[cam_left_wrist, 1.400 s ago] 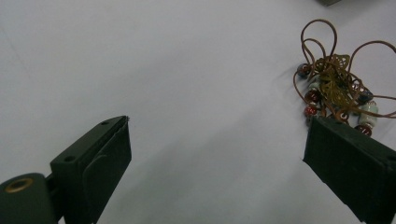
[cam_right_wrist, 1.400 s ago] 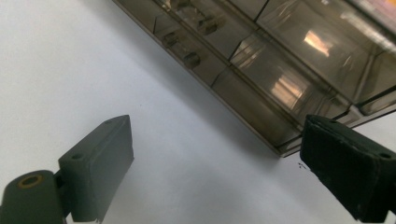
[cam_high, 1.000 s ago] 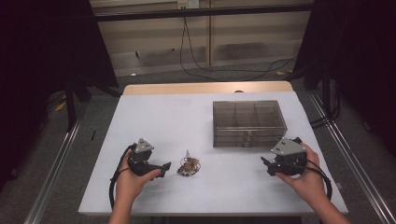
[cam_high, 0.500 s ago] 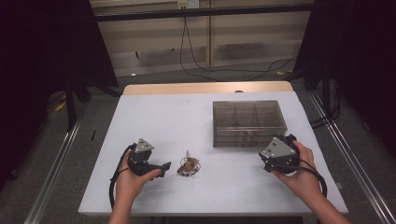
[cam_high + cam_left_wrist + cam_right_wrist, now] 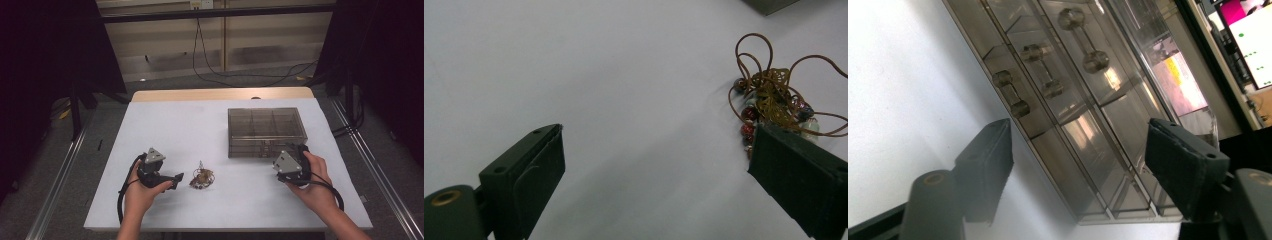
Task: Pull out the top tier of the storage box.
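A tangle of brown cord with red and pale beads and a brass pendant (image 5: 201, 177) lies on the white table. In the left gripper view this jewellery (image 5: 774, 95) sits just past the right-hand jaw. My left gripper (image 5: 176, 181) (image 5: 659, 135) rests on the table pointing at it, open, with nothing between the jaws. My right gripper (image 5: 286, 162) (image 5: 1080, 125) is at the front of the smoky clear drawer box (image 5: 265, 131) (image 5: 1073, 75). Its jaws have just been closing but are still open, with the box front ahead of them and the pads not touching it.
The box front carries small bar handles (image 5: 1010, 93) on its drawers. The white tabletop (image 5: 200, 130) ends in a wooden strip at the back. Metal rails run along both sides of the table, and cables lie on the floor beyond.
My right gripper has moved left and closer to the box front. The left gripper and the jewellery have stayed where they were.
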Demonstrator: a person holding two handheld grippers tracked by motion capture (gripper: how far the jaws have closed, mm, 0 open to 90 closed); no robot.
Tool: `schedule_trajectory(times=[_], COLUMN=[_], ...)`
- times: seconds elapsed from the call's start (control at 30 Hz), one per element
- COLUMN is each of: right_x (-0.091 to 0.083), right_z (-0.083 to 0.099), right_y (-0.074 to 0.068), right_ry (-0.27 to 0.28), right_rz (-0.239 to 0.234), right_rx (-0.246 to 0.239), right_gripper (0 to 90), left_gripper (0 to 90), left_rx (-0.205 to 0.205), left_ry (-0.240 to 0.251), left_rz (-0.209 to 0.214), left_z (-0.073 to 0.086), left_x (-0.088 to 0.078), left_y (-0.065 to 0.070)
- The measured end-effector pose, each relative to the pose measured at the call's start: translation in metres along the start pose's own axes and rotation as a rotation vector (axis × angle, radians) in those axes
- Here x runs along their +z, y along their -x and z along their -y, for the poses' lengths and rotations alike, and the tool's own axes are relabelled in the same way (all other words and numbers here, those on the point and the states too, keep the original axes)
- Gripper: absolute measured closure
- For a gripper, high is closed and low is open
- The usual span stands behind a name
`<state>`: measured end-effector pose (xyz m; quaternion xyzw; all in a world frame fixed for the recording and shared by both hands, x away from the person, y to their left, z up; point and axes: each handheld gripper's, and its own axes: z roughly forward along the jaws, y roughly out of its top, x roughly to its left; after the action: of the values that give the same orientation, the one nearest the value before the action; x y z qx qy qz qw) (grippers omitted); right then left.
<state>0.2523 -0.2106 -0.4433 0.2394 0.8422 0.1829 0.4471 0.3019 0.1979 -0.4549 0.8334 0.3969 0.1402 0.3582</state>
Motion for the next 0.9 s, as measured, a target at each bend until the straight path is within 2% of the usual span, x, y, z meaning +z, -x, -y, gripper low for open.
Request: schedule_trajectory(times=[0.03, 0.13, 0.33, 0.37, 0.4, 0.43, 0.47, 0.53, 0.63, 0.67, 0.73, 0.77, 0.9], right_x=[0.000, 0.002, 0.003, 0.004, 0.004, 0.005, 0.005, 0.005, 0.007, 0.008, 0.008, 0.009, 0.013], right_z=[-0.001, -0.003, -0.006, -0.007, -0.008, -0.008, -0.009, -0.010, -0.012, -0.012, -0.013, -0.014, -0.016], right_y=[-0.001, -0.002, -0.007, -0.009, -0.010, -0.012, -0.012, -0.014, -0.017, -0.016, -0.019, -0.019, -0.021], right_ry=[0.004, 0.015, 0.014, 0.014, 0.012, 0.013, 0.015, 0.012, 0.013, 0.011, 0.008, 0.006, -0.011], right_rz=[0.015, 0.047, 0.094, 0.101, 0.110, 0.114, 0.122, 0.150, 0.169, 0.176, 0.194, 0.201, 0.210], right_rx=[-0.010, -0.079, -0.148, -0.146, -0.175, -0.175, -0.195, -0.211, -0.255, -0.289, -0.294, -0.331, -0.343], right_gripper=[30.5, 33.2, 38.9, 39.9, 41.0, 41.8, 42.0, 44.3, 47.1, 48.3, 50.9, 52.3, 56.1], left_gripper=[7.9, 8.1, 8.2, 8.2, 8.2, 8.2, 8.2, 8.3, 8.4, 8.4, 8.5, 8.6, 8.7], left_rx=[-0.001, -0.002, -0.001, -0.001, -0.001, 0.000, 0.002, 0.001, 0.005, 0.006, 0.005, 0.014, 0.029], left_ry=[0.000, 0.001, 0.000, 0.001, 0.001, 0.001, -0.001, 0.001, 0.000, 0.001, 0.002, 0.000, -0.012], left_rz=[0.001, 0.000, -0.002, -0.002, -0.001, -0.002, -0.003, 0.002, -0.001, -0.003, -0.004, -0.002, 0.002], left_z=[0.000, 0.000, 0.000, 0.000, 0.000, 0.000, 0.000, 0.000, 0.000, 0.000, 0.000, -0.001, -0.001], left_x=[0.000, 0.001, 0.001, 0.001, 0.001, 0.001, 0.001, 0.000, 0.001, 0.001, 0.001, 0.001, 0.001], left_y=[0.000, 0.000, 0.001, 0.001, 0.001, 0.001, 0.001, 0.001, 0.002, 0.002, 0.003, 0.002, 0.002])
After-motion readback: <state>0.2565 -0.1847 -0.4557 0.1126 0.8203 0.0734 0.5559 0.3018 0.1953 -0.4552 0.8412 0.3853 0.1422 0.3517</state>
